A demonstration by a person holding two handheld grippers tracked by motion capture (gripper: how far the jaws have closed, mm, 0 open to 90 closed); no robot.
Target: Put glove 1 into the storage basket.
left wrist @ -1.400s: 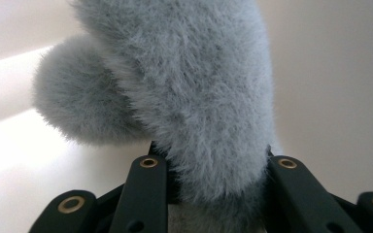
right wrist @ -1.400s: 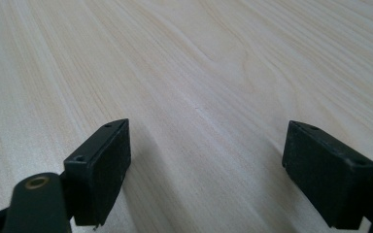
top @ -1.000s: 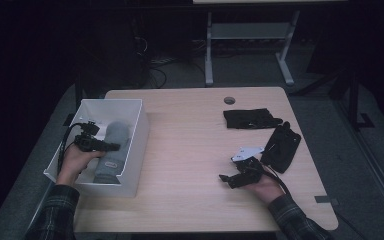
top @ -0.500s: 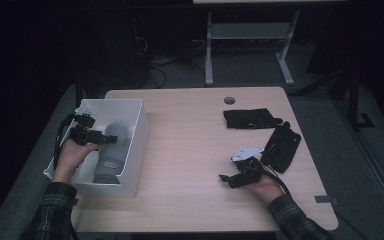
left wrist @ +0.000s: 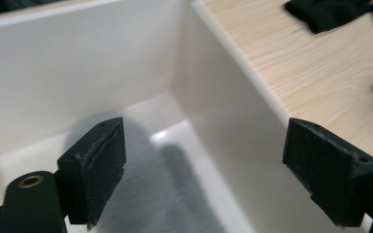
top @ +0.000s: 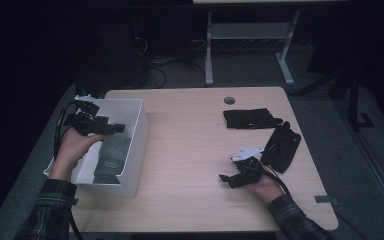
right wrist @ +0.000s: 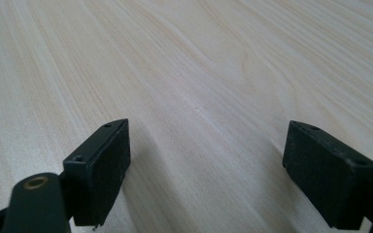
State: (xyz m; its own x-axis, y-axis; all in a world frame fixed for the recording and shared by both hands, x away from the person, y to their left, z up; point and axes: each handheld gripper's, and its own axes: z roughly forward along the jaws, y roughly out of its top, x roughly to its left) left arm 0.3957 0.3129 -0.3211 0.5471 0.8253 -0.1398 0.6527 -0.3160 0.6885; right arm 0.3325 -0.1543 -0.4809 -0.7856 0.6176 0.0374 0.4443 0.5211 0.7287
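Grey folded cloth [top: 111, 156] lay flat in the white bin [top: 139, 131] at the worktop's [top: 190, 150] 9 o'clock. Left gripper [top: 111, 128] above it, jaws just opened wide, empty. Right gripper [top: 226, 178] at 5 o'clock, wide open, empty.

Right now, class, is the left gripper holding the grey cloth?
No: the left gripper has its jaws wide open, nothing between them, above the white bin.

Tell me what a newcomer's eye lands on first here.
The white rectangular plastic bin at the wooden table's left edge, a grey folded cloth inside, the left gripper open above it. To the right lie black fabric pieces, beside the open right gripper.
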